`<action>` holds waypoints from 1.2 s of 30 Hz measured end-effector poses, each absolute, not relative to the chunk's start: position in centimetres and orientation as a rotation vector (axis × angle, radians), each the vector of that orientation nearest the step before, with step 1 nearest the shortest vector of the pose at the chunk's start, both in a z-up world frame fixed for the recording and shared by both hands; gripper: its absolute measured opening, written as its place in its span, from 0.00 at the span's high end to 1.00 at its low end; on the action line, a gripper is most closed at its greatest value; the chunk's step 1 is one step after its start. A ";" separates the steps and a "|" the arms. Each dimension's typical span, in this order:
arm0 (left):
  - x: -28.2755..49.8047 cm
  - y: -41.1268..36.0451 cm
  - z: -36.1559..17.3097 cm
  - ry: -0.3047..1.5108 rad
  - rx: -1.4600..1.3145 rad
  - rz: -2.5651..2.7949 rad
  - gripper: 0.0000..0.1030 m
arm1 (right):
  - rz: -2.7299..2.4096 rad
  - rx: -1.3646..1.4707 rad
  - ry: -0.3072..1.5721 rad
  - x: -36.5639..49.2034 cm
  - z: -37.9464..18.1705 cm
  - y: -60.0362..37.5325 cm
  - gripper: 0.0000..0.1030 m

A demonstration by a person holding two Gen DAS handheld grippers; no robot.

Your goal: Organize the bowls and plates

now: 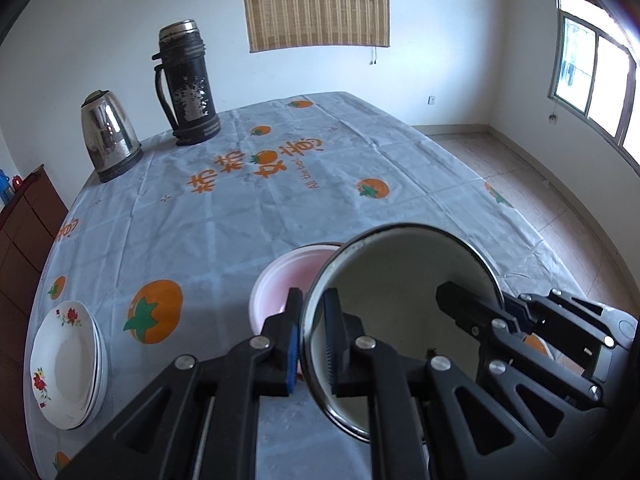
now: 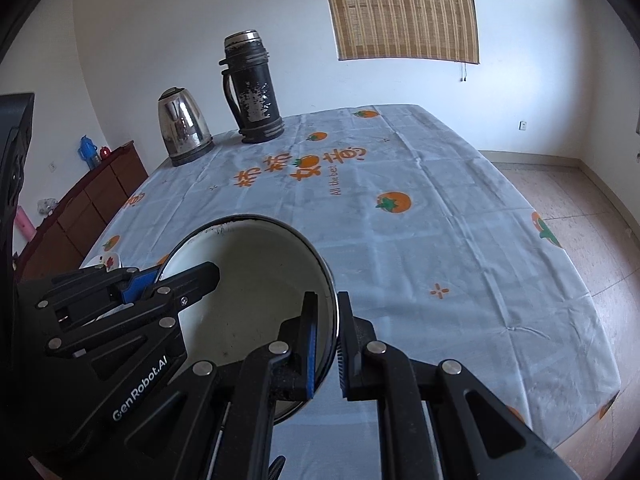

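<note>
I have both grippers, left (image 1: 312, 340) and right (image 2: 328, 344), clenched on opposite rims of a round, dark-rimmed enamel bowl (image 1: 400, 280), empty, above a smooth pink bowl (image 1: 280, 276); glazed floral plates (image 1: 66, 364) stacked at left.

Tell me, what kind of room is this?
Probably a dining room or kitchen corner in a home. A table with a persimmon-print tablecloth holds an electric kettle, a tall black thermos and a stack of flowered plates, beside a wooden cabinet.
</note>
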State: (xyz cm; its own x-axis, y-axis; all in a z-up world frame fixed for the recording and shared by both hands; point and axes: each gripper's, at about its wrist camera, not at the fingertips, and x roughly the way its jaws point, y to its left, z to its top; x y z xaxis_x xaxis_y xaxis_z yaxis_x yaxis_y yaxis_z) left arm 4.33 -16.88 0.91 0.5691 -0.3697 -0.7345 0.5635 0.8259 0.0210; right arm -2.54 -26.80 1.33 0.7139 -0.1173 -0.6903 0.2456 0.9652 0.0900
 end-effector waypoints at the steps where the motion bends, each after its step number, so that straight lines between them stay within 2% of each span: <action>1: 4.3 -16.5 0.9 0.791 0.262 -0.551 0.92 | -0.198 0.178 0.750 -2.5 1.3 -26.5 0.91; 14: 4.9 -13.6 0.5 0.790 0.208 -0.513 0.91 | -0.165 0.165 0.756 -1.6 1.0 -24.0 0.91; 26: 7.4 -15.8 0.6 0.840 0.217 -0.540 0.91 | -0.187 0.133 0.816 0.9 2.1 -25.6 0.91; 36: 9.8 -17.1 -2.0 0.932 0.211 -0.520 0.91 | -0.169 0.157 0.905 3.7 -0.3 -27.4 0.91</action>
State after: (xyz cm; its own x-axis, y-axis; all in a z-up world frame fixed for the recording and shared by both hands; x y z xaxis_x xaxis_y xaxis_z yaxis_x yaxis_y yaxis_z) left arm 9.76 -17.14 -2.02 0.4845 -0.3341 -0.8085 0.5120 0.8577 -0.0475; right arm 3.73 -27.44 -0.34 0.6062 -0.0792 -0.7914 0.2114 0.9753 0.0644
